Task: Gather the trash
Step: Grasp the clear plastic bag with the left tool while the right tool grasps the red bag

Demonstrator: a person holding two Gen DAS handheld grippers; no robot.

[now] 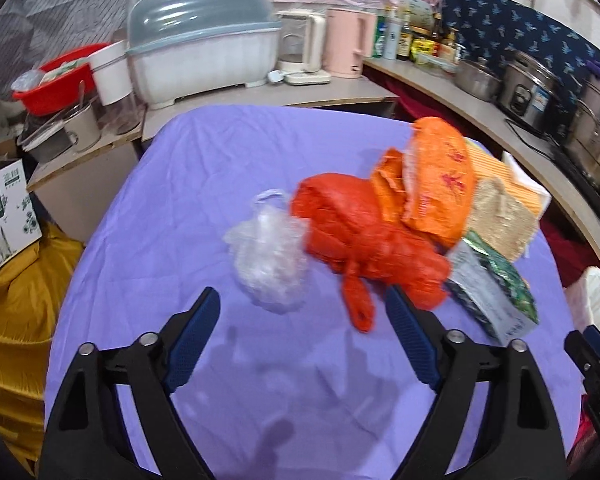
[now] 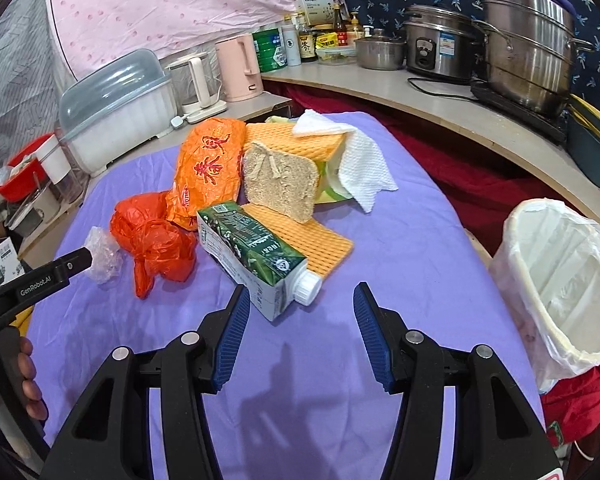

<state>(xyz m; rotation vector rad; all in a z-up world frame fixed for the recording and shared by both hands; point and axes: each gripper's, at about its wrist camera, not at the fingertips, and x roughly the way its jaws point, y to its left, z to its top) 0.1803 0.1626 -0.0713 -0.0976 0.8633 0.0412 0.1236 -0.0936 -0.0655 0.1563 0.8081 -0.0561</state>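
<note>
A heap of trash lies on the purple-covered table (image 1: pixel 172 208): a crumpled clear plastic bag (image 1: pixel 268 264), a red plastic bag (image 1: pixel 360 232), an orange printed bag (image 2: pixel 210 168), a green and white drink carton (image 2: pixel 252 248), a brown scouring pad (image 2: pixel 280 180), orange waffle cloths (image 2: pixel 300 236) and a white paper towel (image 2: pixel 360 164). My left gripper (image 1: pixel 300 292) is open, its tips just short of the clear bag. My right gripper (image 2: pixel 302 288) is open too, with the carton's capped end between its tips and untouched by the pads.
A bin with a white liner (image 2: pixel 560 280) stands off the table's right edge. Behind are a dish-rack box (image 1: pixel 204 52), kettles (image 2: pixel 236 68), bottles and steel pots (image 2: pixel 528 48) on a curved counter. A red basin (image 1: pixel 56 80) and a carton box (image 1: pixel 8 208) are left.
</note>
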